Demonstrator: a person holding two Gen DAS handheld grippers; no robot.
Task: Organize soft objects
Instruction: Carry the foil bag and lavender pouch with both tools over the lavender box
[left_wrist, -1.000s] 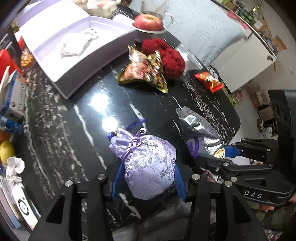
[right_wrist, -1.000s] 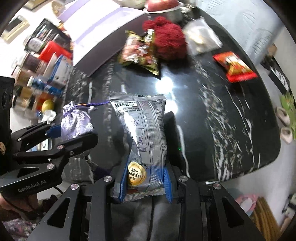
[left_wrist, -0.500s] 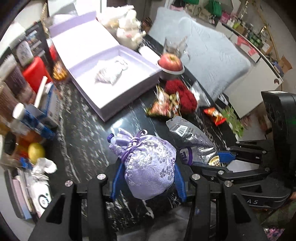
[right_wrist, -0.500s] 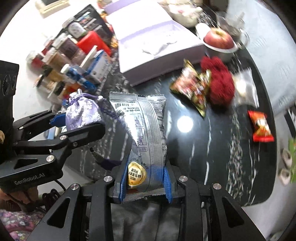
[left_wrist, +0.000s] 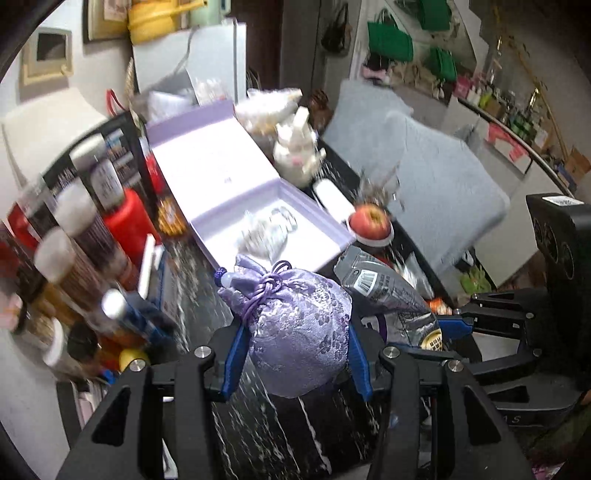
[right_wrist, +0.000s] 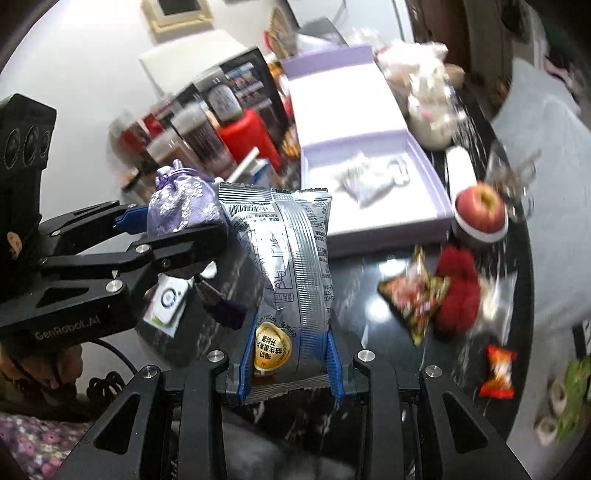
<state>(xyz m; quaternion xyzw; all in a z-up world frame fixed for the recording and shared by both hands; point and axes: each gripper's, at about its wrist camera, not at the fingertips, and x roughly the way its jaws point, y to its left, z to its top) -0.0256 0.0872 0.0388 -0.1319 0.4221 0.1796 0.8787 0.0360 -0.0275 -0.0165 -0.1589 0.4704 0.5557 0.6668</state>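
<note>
Ahead of both grippers and beyond their tips lies the open lilac box (left_wrist: 314, 206) on the black table (right_wrist: 354, 280), so the step in hand looks like carrying two soft things to it. The left gripper (left_wrist: 295, 354) is clamped on a purple pouch (left_wrist: 295, 325), and just to its right the right gripper (right_wrist: 290, 363) is clamped on a silver snack packet (right_wrist: 288, 266). Next, each load needs bringing over the box's tray, clear of the wrapped item (left_wrist: 266, 230) inside, before either grip lets go.

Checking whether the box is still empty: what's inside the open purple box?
One crinkly clear-white packet lies on the floor of the purple box. Its near corner is hidden behind the pouch.
</note>
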